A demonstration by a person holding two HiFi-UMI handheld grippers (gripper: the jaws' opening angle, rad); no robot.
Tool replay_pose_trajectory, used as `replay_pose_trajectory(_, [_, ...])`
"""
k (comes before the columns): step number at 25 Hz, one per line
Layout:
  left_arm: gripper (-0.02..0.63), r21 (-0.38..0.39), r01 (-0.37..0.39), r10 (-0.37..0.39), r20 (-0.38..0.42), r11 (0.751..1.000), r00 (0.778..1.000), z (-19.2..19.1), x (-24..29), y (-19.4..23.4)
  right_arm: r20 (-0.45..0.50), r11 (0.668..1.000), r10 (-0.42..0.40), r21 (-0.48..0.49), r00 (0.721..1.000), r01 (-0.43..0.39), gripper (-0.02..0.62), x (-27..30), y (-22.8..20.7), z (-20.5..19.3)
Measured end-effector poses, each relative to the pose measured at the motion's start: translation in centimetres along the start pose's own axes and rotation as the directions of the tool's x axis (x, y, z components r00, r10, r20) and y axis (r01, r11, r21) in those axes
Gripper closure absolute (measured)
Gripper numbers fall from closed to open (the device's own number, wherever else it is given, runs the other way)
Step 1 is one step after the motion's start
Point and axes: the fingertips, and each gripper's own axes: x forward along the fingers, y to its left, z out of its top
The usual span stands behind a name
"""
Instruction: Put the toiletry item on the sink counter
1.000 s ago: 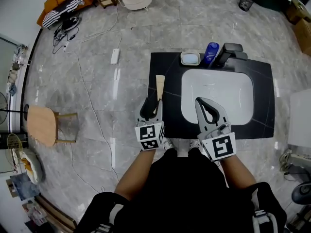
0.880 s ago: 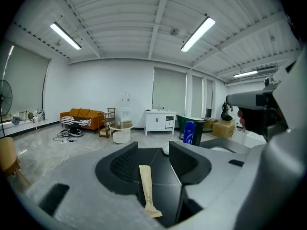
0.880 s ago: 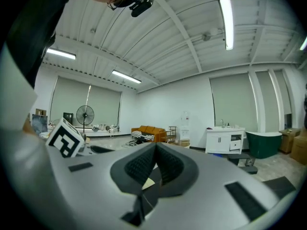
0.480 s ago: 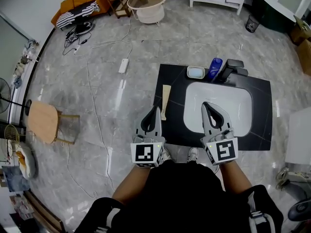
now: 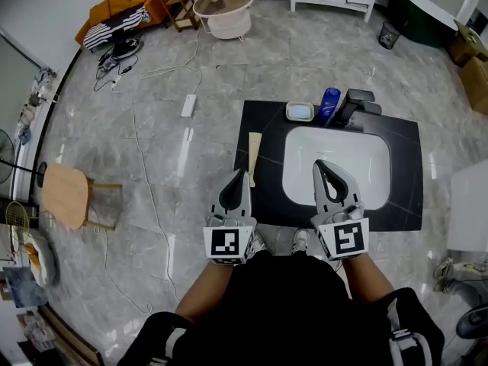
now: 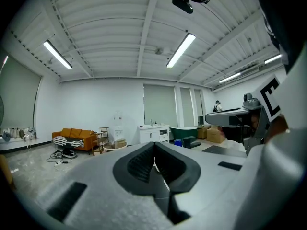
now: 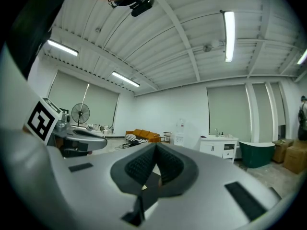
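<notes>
The toiletry item, a flat beige tube point(image 5: 254, 157), lies on the black sink counter point(image 5: 263, 117) near its left edge, beside the white basin point(image 5: 335, 162). My left gripper point(image 5: 240, 172) hovers just in front of the tube, apart from it, with its jaws shut and empty. Over the basin's front part my right gripper point(image 5: 318, 164) is shut too, holding nothing. Both gripper views look up into the room: the left gripper point(image 6: 154, 150) and the right gripper point(image 7: 156, 150) show closed pads with nothing between them.
A soap dish point(image 5: 300, 112), a blue bottle point(image 5: 329, 104) and a black faucet point(image 5: 355, 103) stand along the counter's back edge. On the marble floor to the left are a wooden stool point(image 5: 67, 197) and a power strip point(image 5: 187, 105) with cables.
The left gripper, open at the tube a second ago, has drawn back toward the person and shut, leaving the tube on the counter. The right gripper has barely moved.
</notes>
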Motion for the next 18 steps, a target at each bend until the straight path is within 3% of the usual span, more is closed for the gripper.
replay_pose_trajectory(18, [0.594, 0.0, 0.017, -0.017, -0.021, 1.0, 1.0, -0.41, 0.65, -0.63, 0.003, 1.0, 0.022, -0.016, 1.0, -0.022, 0.592, 0.17, 0.38, 0.09])
